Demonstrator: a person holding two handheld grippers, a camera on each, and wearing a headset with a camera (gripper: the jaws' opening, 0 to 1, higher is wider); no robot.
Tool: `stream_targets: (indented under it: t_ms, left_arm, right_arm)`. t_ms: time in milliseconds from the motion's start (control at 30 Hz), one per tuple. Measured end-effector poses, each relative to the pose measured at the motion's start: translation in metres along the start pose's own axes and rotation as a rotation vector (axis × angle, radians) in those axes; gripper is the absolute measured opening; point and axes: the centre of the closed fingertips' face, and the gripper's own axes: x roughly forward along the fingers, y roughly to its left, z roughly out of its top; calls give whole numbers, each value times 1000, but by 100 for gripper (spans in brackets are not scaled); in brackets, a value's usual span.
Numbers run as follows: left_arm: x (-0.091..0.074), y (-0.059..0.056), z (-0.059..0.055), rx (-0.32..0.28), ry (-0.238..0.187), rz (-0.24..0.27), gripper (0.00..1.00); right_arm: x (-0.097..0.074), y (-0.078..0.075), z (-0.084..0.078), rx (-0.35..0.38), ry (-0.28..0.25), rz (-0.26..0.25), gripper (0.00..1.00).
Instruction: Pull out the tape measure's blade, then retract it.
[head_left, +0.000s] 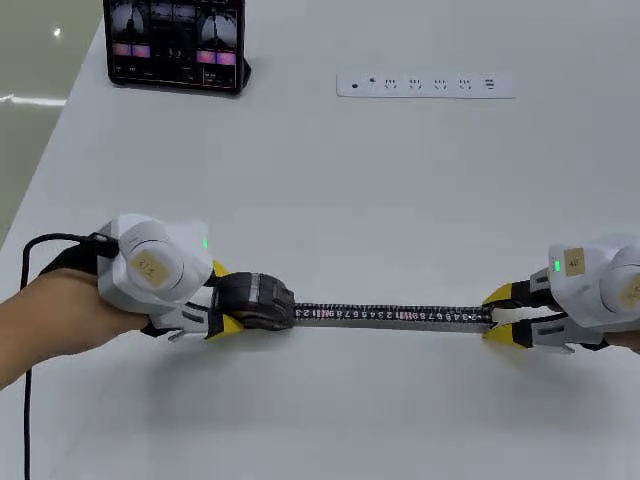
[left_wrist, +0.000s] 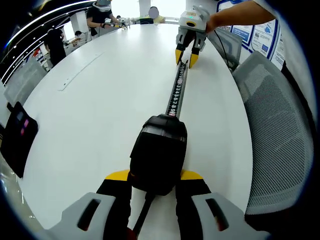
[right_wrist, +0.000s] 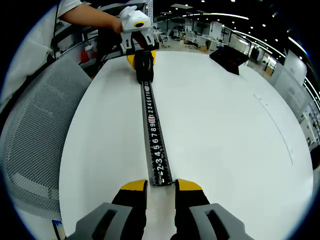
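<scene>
- The work surface is a wide white table (head_left: 400, 180). On the far side stands a dark tablet (head_left: 175, 40), and a white power strip (head_left: 425, 84) is set flat into the top.
- The tape measure lies on the near part of the table, and its long axis runs from the person's left to right.
- Its black case (head_left: 255, 300) is at the left end. The left gripper (head_left: 224, 297) is pressed onto it, with one yellow pad on each side; the left gripper view shows the case (left_wrist: 159, 150) seated between the jaws.
- The dark blade (head_left: 395, 315) is drawn out flat on the table, in a straight line from the mouth of the case toward the right gripper (head_left: 497, 314).
- In the right gripper view the free end of the blade (right_wrist: 154, 135) sits exactly at the gap between the two yellow tips of the right gripper (right_wrist: 161, 186).
- The jaws stand a little apart there. It cannot be told whether they nip the end hook or only frame it.
- Both grippers face each other along the same line as the blade, so the blade is the axis between them. The case is nearest the left gripper and the free end nearest the right one.
- As a judgement, the pulling-out looks done or nearly done. Retracting would need the right gripper to travel along this axis toward the case without turning aside, so that the blade feeds straight into the mouth.
</scene>
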Motion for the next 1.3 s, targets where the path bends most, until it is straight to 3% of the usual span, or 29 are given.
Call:
stream_targets:
  t_ms: [233,400,500,667,900,1133,1300]
  left_arm:
    - [0,0,-2,-20,3,2,32]
    - [-1,-1,-1,-47,-20,5,38]
    - [-1,-2,-1,-49,-21,8,44]
    - [-3,-2,-1,-70,-24,15,44]
    - [-12,-3,4,-123,-71,53,46]
    - [-21,-5,10,-185,-129,101,49]
    - [-26,-9,10,-215,-147,115,50]
  right_arm:
    - [-3,-1,-1,11,-3,-12,19]
    - [-5,1,5,74,-45,-5,26]
    - [-4,2,4,71,-42,-3,28]
    - [-4,2,4,75,-45,-10,28]
    - [-7,1,11,133,-79,-54,32]
    - [-5,10,17,189,-100,-96,41]
    - [-9,10,23,236,-135,-130,49]
